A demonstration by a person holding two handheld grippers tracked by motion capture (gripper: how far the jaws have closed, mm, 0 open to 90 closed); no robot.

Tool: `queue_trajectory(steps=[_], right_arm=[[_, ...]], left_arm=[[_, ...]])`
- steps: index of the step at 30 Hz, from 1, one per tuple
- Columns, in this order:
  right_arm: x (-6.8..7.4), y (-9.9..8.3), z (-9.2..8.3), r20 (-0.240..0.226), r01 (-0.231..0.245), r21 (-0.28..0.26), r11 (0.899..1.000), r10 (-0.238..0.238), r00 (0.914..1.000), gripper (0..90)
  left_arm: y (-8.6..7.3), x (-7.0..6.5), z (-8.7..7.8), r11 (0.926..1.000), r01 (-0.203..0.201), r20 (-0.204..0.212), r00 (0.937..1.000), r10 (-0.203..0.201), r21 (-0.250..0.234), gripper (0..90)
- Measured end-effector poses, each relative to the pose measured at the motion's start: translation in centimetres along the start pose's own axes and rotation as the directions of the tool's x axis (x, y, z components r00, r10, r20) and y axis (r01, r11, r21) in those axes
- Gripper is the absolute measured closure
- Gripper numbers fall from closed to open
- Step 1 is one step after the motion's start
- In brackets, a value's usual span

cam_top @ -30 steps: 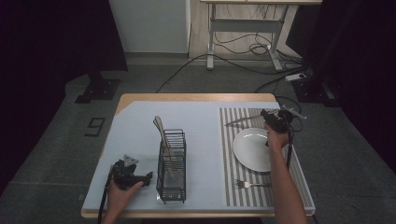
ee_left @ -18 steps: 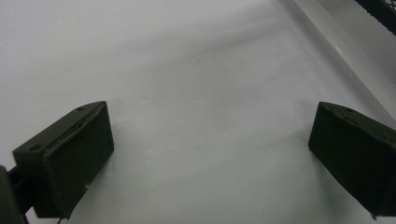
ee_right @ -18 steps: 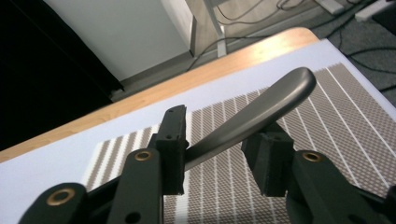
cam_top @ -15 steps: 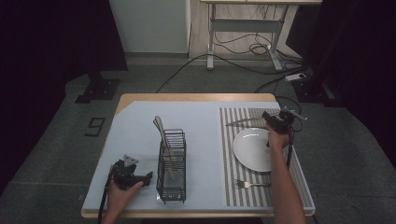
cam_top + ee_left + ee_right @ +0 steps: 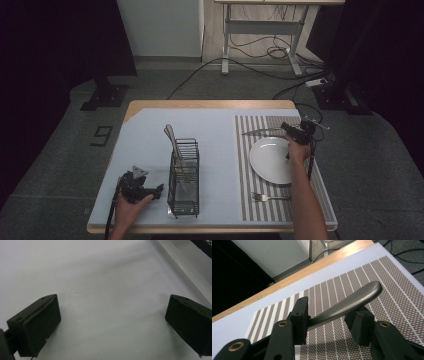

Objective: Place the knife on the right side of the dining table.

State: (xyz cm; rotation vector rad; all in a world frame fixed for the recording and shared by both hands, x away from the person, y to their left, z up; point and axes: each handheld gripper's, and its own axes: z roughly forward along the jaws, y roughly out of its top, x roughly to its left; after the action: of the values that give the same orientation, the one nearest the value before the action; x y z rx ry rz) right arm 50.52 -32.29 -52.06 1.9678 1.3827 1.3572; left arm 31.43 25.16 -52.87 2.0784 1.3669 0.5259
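My right gripper (image 5: 292, 129) hovers over the far part of the striped placemat (image 5: 252, 212), just beyond the white plate (image 5: 272, 160). It is shut on a metal knife (image 5: 257, 132) that sticks out to the left. In the right gripper view the knife's rounded handle (image 5: 352, 301) crosses between the two jaws of that gripper (image 5: 329, 315), above the mat's brown stripes. At the near left my left gripper (image 5: 159, 190) rests open on the pale blue mat (image 5: 150, 145). Its two jaws (image 5: 112, 322) stand far apart with nothing between them.
A black wire cutlery rack (image 5: 184, 175) stands right of the left gripper, with a spoon (image 5: 170, 134) leaning out of it. A fork (image 5: 270, 196) lies on the placemat near the table's front edge. Cables and desk legs are on the floor beyond the table.
The right hand and its gripper have shifted slightly toward the plate, still holding the knife. The left gripper has not moved.
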Motion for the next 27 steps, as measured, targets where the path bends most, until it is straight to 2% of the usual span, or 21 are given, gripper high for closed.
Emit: queue_trajectory(steps=[6,14,15,27], right_arm=[[-0.23,-0.09,0.15,-0.001,-0.005,0.014,1.000,0.005,1.0000,53.1],[-0.30,-0.24,0.35,0.029,-0.004,0.030,1.000,0.003,0.9996,49.4],[-0.21,-0.27,0.40,0.042,0.007,0.031,1.000,-0.008,0.9991,48.2],[-0.46,-0.34,0.67,0.055,-0.005,0.053,0.999,0.002,0.9985,45.8]], left_arm=[[0.00,0.00,0.00,1.0000,0.001,0.000,1.0000,-0.001,0.000,0.0],[0.00,0.00,0.00,1.0000,0.001,0.000,1.0000,-0.001,0.000,0.0],[0.00,0.00,0.00,1.0000,0.001,0.000,1.0000,-0.001,0.000,0.0],[0.01,0.00,0.00,1.0000,0.001,0.000,1.0000,-0.001,0.000,0.0]])
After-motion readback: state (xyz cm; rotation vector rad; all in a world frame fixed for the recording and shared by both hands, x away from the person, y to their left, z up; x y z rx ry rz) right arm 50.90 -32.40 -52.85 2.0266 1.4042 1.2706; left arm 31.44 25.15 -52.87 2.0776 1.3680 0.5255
